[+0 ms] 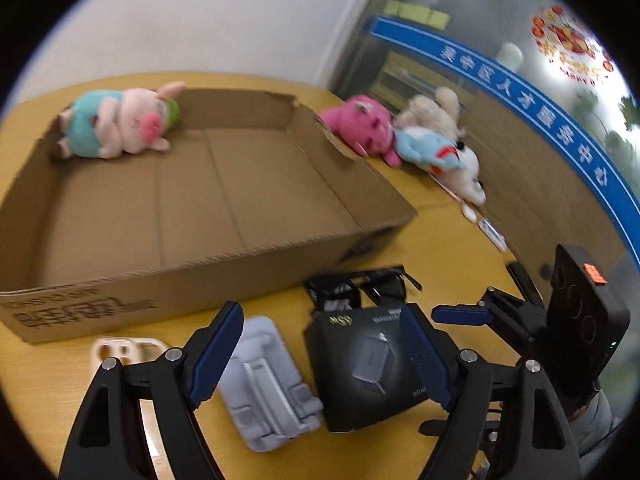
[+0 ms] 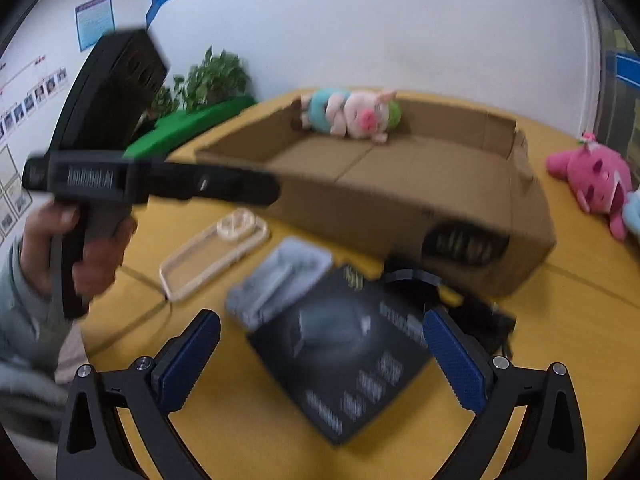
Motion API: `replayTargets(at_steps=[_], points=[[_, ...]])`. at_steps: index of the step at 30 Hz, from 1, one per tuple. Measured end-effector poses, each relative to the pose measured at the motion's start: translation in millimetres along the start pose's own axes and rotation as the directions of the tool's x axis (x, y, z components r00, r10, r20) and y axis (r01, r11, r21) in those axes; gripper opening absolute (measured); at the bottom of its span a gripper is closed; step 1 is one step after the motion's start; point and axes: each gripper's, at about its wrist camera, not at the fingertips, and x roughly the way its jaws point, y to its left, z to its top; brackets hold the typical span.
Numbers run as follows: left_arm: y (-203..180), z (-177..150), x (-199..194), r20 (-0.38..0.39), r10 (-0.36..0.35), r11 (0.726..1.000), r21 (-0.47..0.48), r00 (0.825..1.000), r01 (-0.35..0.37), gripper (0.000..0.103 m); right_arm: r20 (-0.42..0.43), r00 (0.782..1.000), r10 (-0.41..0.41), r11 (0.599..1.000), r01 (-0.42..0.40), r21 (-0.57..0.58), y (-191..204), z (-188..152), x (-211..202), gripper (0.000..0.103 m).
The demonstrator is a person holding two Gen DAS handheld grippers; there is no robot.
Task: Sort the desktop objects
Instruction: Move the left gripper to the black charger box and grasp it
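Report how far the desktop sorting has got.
Done: only the pig plush lies in the cardboard box. In hand: nothing; the left gripper and right gripper are both open above the black box. Left: grey holder, phone case, sunglasses, pink plush.

Flat black box (image 1: 362, 364) beside grey stand (image 1: 266, 380), sunglasses (image 1: 360, 284), clear phone case (image 2: 214, 248) before open cardboard box (image 1: 180, 200)

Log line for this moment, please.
left tongs: open, empty | right tongs: open, empty | black box: on table | pig plush: in cardboard box
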Motion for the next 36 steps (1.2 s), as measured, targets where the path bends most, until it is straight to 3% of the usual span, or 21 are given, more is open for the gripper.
replayTargets(at_steps=[7,9,11,14,18,20,22,24,28,30,31,33,36], points=[[-4,-22,51,-0.141,-0.110,0.994,-0.037,0.984,0.106,0.078,-0.096,0.995,0.000,0.998,0.007,0.066,-23,-24,14,0.103],[1,-28,64,-0.185,-0.148,0.988,-0.074,0.972,0.137,0.059,-0.119,0.992,0.033,0.997,-0.026,0.067,-23,-25,20,0.103],[2,-31,66,-0.191,-0.132,0.990,-0.077,0.973,0.119,0.059,-0.141,0.986,0.086,0.996,-0.080,0.047,-14,-25,27,0.103],[1,-33,59,-0.190,-0.152,0.987,-0.080,0.970,0.139,0.059,-0.186,0.978,0.094,0.995,-0.098,-0.015,-1,-30,27,0.103],[-13,-39,50,-0.252,-0.251,0.968,-0.074,0.934,0.240,0.059,-0.230,0.955,0.189,0.981,-0.191,0.015,-6,-42,5,0.102],[-20,-40,44,-0.256,-0.213,0.977,-0.042,0.943,0.209,0.062,-0.255,0.953,0.164,0.985,-0.173,-0.011,-10,-48,-10,0.102],[-19,-39,47,-0.257,-0.118,0.993,-0.032,0.959,0.114,0.062,-0.274,0.958,0.083,0.993,-0.102,-0.057,-16,-54,-21,0.102],[-15,-42,54,-0.281,-0.156,0.987,-0.074,0.947,0.141,0.064,-0.292,0.956,0.017,0.993,-0.049,-0.103,-18,-58,-23,0.103],[-26,-43,54,-0.307,-0.198,0.980,-0.061,0.931,0.188,0.064,-0.321,0.945,0.062,0.991,-0.097,-0.094,-17,-59,-8,0.102],[-32,-47,49,-0.299,-0.194,0.981,-0.031,0.934,0.194,0.063,-0.382,0.923,0.036,0.980,-0.108,-0.169,-6,-72,7,0.103],[-34,-48,49,-0.298,-0.193,0.980,-0.020,0.935,0.196,0.063,-0.382,0.924,0.007,0.970,-0.099,-0.222,3,-78,10,0.102],[-33,-49,48,-0.286,-0.192,0.981,-0.030,0.939,0.191,0.060,-0.321,0.946,-0.047,0.960,-0.046,-0.275,15,-79,9,0.102],[-28,-49,44,-0.248,-0.206,0.979,-0.048,0.947,0.200,0.048,-0.246,0.967,-0.062,0.988,0.025,-0.151,2,-71,5,0.100]])
